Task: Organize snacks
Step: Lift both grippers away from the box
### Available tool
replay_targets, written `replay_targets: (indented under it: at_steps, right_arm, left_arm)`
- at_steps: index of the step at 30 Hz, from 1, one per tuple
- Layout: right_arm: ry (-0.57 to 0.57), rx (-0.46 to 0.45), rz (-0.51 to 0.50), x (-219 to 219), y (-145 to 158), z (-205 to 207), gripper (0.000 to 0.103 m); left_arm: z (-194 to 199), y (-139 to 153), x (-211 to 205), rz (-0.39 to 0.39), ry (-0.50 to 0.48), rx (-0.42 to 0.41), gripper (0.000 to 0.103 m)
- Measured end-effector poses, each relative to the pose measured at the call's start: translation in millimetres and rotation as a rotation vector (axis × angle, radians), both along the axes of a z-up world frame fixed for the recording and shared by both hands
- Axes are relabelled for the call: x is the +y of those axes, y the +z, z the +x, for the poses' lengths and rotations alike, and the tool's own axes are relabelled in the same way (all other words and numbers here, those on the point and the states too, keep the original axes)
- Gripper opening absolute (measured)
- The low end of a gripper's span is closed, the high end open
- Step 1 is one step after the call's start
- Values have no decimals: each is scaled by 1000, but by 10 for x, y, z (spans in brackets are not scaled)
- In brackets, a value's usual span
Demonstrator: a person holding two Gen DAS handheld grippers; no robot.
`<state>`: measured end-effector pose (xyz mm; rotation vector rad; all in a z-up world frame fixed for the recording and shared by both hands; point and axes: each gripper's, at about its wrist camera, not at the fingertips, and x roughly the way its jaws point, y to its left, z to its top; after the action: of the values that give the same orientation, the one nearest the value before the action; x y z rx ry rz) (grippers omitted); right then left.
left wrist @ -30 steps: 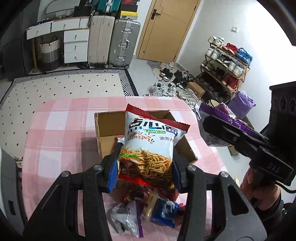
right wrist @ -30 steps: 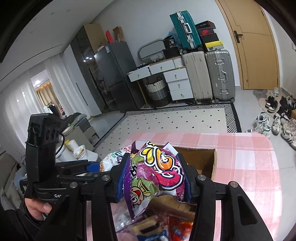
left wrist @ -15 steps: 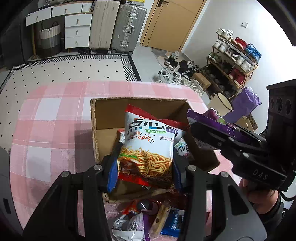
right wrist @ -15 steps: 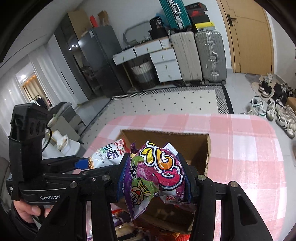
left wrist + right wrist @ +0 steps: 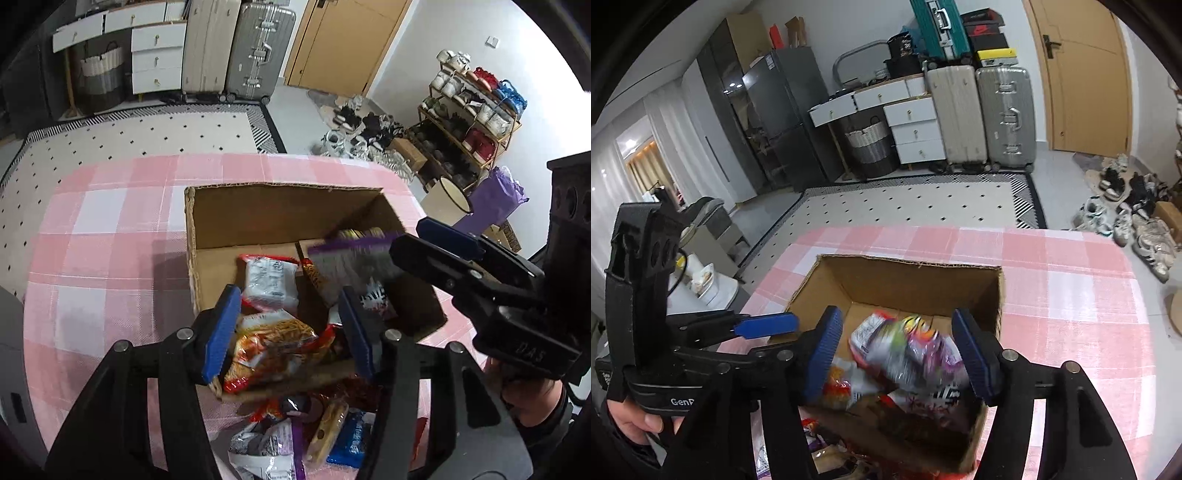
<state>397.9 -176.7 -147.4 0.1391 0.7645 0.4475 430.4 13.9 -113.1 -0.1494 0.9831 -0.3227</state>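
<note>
An open cardboard box (image 5: 284,186) stands on the pink checked table (image 5: 110,229). My left gripper (image 5: 288,332) hovers over the box's near side with its jaws opening. The orange noodle snack bag (image 5: 273,347) lies loose below the pads, inside the box beside a white packet (image 5: 271,282). My right gripper (image 5: 897,354) is also over the box, jaws opening. The purple snack bag (image 5: 916,350) is blurred between its pads and dropping free into the box (image 5: 908,263). Each gripper shows in the other's view: the right gripper (image 5: 432,245), the left gripper (image 5: 764,328).
Several loose snack packets (image 5: 295,435) lie on the table in front of the box. A hand (image 5: 631,421) holds the left gripper's handle. Beyond the table are a dotted rug (image 5: 147,133), suitcases (image 5: 236,51) and a shoe rack (image 5: 469,122).
Both grippers sank over the box and spread their jaws. The noodle bag left the left pads and lies in the box. The purple bag slipped from the right pads.
</note>
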Motion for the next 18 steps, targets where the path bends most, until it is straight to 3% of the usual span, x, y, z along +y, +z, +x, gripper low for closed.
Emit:
replay_targets:
  at_steps: [6,18]
  right_arm:
    - [-13,-48,33,-147,219,-315,63]
    - [-19,-139,80,-316,591,-1197,72]
  left_arm:
    - [-365,265,13,33,20,-83,73]
    - [-1299,584,14,55,35,-190,79]
